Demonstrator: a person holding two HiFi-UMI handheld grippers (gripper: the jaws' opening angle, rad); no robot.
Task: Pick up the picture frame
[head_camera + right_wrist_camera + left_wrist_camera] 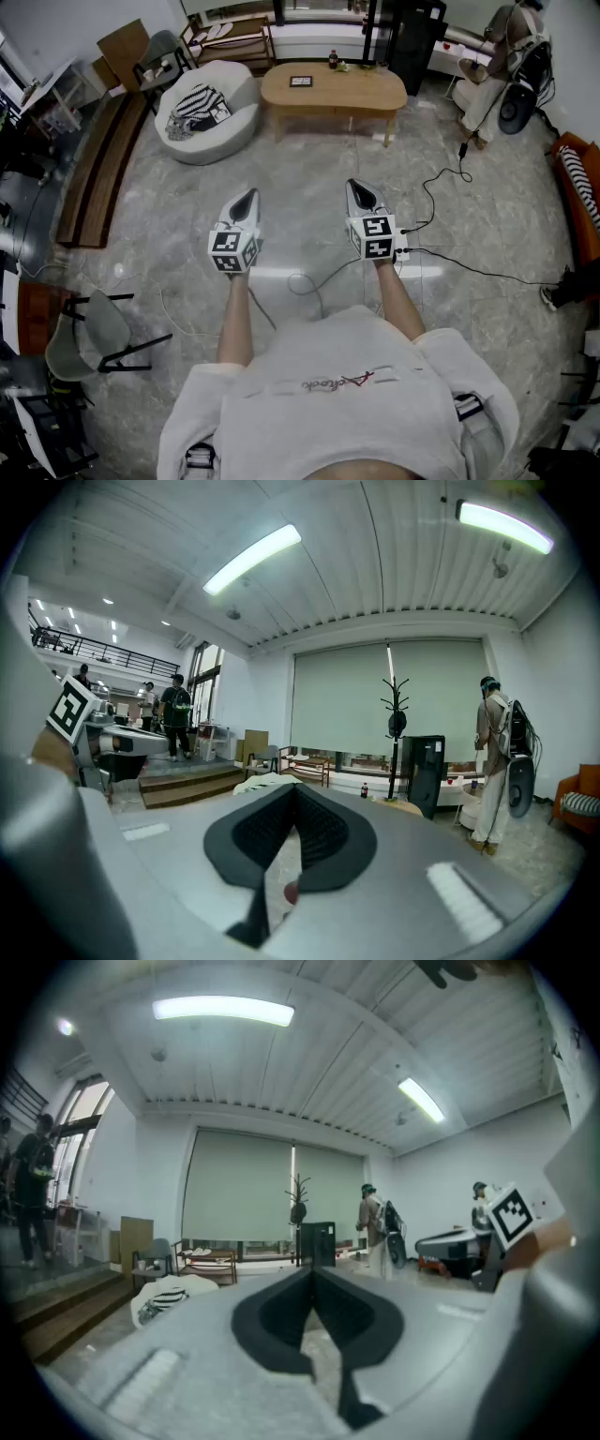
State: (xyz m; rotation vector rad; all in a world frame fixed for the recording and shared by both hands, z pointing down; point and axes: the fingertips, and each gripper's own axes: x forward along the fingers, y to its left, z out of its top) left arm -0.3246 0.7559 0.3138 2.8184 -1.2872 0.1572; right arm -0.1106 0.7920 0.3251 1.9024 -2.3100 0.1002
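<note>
A small dark picture frame (pixel 301 82) lies flat on the wooden coffee table (pixel 366 94) at the far side of the room. My left gripper (pixel 246 198) and my right gripper (pixel 361 190) are held out side by side over the floor, well short of the table. Both are shut with nothing between the jaws. In the left gripper view the left gripper (pixel 312 1276) has its tips together, and in the right gripper view the right gripper (pixel 292 791) likewise. The frame is hidden in both gripper views.
A white round pouf (pixel 206 122) with striped cloth sits left of the table. A bottle (pixel 333 59) stands on the table's far edge. Cables (pixel 441 216) trail over the marble floor on the right. A grey chair (pixel 89 337) stands near left, a person (pixel 492 66) far right.
</note>
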